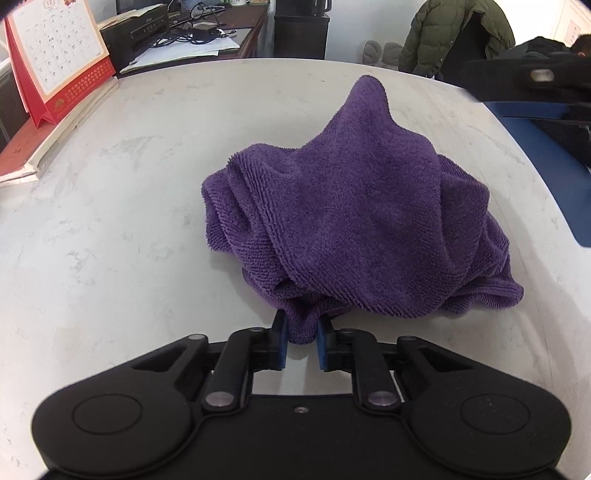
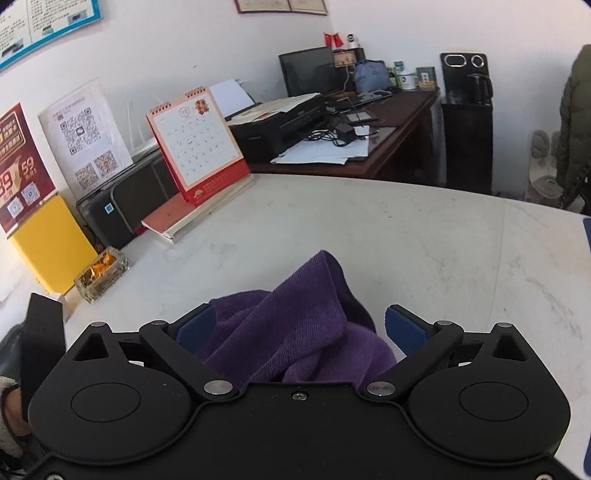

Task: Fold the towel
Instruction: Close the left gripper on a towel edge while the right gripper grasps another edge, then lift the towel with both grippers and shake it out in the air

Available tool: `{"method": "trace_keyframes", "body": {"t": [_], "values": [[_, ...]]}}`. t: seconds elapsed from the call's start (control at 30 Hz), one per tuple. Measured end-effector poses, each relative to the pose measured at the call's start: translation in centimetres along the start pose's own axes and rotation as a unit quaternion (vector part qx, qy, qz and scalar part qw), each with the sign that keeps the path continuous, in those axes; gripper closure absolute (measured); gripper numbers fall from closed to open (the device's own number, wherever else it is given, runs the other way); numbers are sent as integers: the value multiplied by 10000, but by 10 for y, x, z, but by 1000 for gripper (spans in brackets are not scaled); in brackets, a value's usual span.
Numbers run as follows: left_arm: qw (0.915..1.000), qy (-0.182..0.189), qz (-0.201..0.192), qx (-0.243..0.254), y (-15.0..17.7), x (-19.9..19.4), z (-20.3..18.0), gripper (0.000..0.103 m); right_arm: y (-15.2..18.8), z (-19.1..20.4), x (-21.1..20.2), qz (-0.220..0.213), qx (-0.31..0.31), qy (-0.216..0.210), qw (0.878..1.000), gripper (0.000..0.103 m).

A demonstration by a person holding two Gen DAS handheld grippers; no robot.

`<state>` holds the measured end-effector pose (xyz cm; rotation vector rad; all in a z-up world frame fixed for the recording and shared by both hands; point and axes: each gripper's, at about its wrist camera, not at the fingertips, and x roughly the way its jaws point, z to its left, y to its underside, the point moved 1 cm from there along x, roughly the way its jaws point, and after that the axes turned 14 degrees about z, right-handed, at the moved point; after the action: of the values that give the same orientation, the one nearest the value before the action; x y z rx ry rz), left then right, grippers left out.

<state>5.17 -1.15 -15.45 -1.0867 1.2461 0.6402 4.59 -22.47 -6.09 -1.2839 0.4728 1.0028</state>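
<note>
A purple terry towel (image 1: 351,206) lies crumpled in a heap on the pale marble table (image 1: 110,221). My left gripper (image 1: 303,334) is at the heap's near edge, and its blue pads pinch a small hanging fold of the towel. In the right wrist view the towel (image 2: 310,295) bulges up between the wide-apart fingers of my right gripper (image 2: 301,328). The right-hand blue pad (image 2: 406,332) stands clear of the cloth. The left-hand pad is right beside the cloth, and I cannot tell whether they touch.
A red desk calendar (image 2: 199,147) stands on a book (image 2: 184,218) at the table's far left edge. A glass dish (image 2: 101,275) and a yellow box (image 2: 51,240) are nearby. A cluttered desk (image 2: 351,147) lies behind, and a person in a green jacket (image 1: 454,33) stands beyond the table.
</note>
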Motion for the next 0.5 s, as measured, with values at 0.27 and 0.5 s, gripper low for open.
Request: {"method": "trace_keyframes", "body": {"t": [0.27,0.5], "values": [[9999,98,43,102,-1,0,4,90,-38,-13,64,717,-224,-149,9971,51],[9995,315,70,45,-6,1,12,96,-48,-24,90,1152,-45,-1094,9873,87]]}}
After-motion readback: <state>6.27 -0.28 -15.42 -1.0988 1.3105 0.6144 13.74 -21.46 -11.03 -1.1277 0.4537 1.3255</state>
